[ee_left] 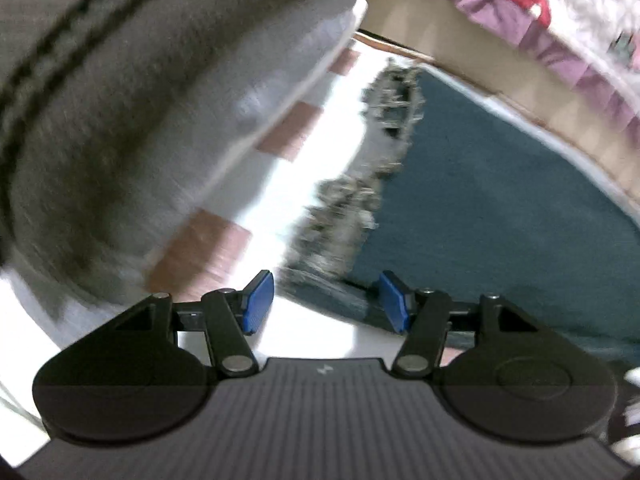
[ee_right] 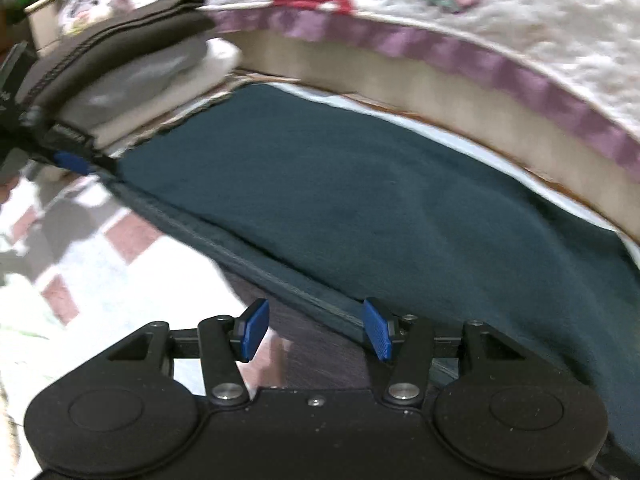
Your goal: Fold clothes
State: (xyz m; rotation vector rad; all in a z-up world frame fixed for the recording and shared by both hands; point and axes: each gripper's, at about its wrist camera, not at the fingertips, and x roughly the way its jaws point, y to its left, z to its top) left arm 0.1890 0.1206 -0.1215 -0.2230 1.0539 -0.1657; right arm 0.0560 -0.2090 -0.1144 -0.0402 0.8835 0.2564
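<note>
Right wrist view: the right tool has its blue pads standing apart with nothing pressed between them, poised just over the stitched hem of the dark teal garment. The garment lies spread flat on a white surface with reddish-brown squares, which shows bare to the left of the hem. Beyond the garment's far left corner sits a stack of folded clothes, dark grey on top, pale grey and white beneath. The other tool's blue pad shows at that same corner, just below the stack. Behind the garment runs a tan band, then a quilt with a purple border.

Left wrist view: the left tool also has its pads spread, empty, above the garment's near edge. The stack looms close on the left of the garment, blurred. The quilt lies beyond it.
</note>
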